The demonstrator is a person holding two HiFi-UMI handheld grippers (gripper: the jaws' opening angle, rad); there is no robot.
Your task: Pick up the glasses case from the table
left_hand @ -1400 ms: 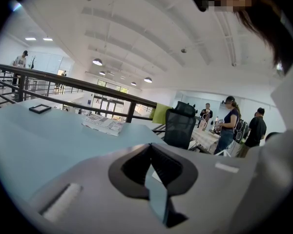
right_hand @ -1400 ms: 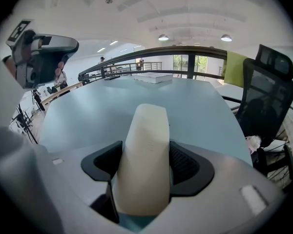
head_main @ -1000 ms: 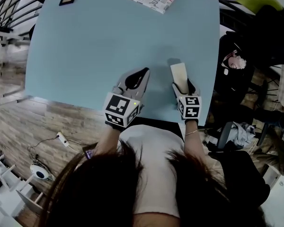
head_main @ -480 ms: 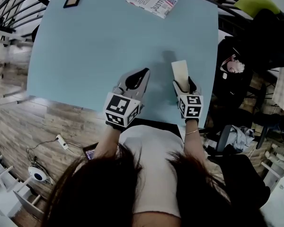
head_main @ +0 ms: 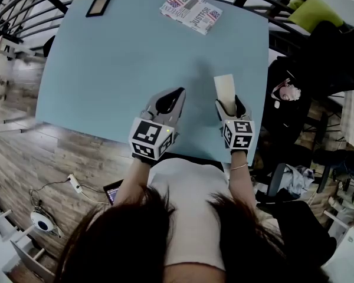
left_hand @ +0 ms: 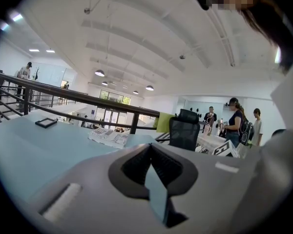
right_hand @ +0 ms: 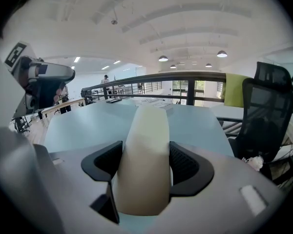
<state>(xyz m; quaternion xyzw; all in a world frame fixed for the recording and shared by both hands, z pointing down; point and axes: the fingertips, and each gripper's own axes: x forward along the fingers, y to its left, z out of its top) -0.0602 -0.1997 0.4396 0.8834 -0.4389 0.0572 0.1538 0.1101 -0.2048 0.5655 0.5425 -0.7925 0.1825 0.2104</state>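
The glasses case [head_main: 224,89] is a cream, rounded oblong, and my right gripper [head_main: 227,106] is shut on it near the table's right front corner. The case is clear of the light blue table [head_main: 124,58], and its shadow lies on the top farther back. In the right gripper view the case [right_hand: 145,130] fills the gap between both black pads and sticks out ahead of them. My left gripper [head_main: 174,93] hangs beside it to the left, over the front edge. Its jaws meet at the tips with nothing between them [left_hand: 150,147].
A printed magazine [head_main: 191,5] lies at the far edge of the table and a small dark frame [head_main: 99,6] at the far left corner. A black mesh office chair [right_hand: 269,112] stands off the table's right side. A railing runs behind the table, with people standing beyond it.
My right gripper has risen with the case in it, and the case's shadow has drawn away from it. The left gripper has risen a little.
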